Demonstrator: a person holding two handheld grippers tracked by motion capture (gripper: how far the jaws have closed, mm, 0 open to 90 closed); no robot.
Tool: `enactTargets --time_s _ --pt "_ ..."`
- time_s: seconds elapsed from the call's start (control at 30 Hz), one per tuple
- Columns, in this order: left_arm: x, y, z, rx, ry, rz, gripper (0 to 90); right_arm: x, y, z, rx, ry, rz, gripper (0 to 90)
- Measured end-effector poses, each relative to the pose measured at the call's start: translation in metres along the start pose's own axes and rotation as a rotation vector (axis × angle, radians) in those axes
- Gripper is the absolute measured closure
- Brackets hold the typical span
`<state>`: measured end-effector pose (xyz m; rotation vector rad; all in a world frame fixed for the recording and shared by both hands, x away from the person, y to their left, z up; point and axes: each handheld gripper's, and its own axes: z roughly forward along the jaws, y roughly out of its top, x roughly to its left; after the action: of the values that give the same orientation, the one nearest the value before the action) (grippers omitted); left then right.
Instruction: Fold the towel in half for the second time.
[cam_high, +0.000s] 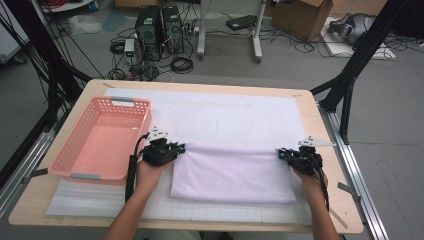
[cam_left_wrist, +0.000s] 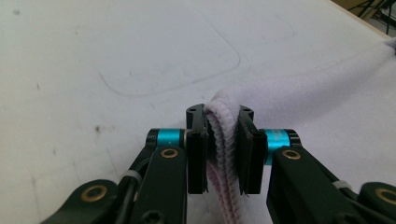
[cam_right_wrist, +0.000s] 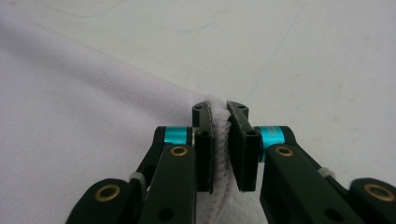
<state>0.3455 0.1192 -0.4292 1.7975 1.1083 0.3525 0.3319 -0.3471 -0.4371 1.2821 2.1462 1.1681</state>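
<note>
While the folded lilac towel (cam_high: 232, 175) lies flat on the surface (cam_high: 305, 112), its two far corners are pinched, one by the left gripper (cam_high: 181, 148) and one by the right gripper (cam_high: 281, 153). Each gripper's jaws are clamped on a doubled, stitched edge of the cloth. A pink basket (cam_high: 102, 137) sits just beside the left gripper, on its outer side.

No text, label, brand, number or sign was legible anywhere around the grippers or on the table.
</note>
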Motion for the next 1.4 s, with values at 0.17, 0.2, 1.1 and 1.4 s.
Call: enactTargets --time_s 0.17,0.2,1.1,1.4 --pt "0.008 0.010 0.010 -0.019 0.028 -0.019 76.4 0.003 0.011 0.003 -0.053 -0.070 -0.010 81.0" --pt "0.010 0.011 0.011 -0.027 0.035 -0.021 76.4 0.003 0.014 0.004 -0.059 -0.084 -0.023 81.0" --pt "0.004 0.007 -0.002 -0.026 -0.027 0.029 44.6 0.016 0.026 0.006 -0.049 -0.126 0.025 52.2" --pt "-0.008 -0.014 -0.019 -0.034 -0.085 0.066 57.1 0.030 -0.003 -0.012 -0.030 -0.040 -0.012 57.8"
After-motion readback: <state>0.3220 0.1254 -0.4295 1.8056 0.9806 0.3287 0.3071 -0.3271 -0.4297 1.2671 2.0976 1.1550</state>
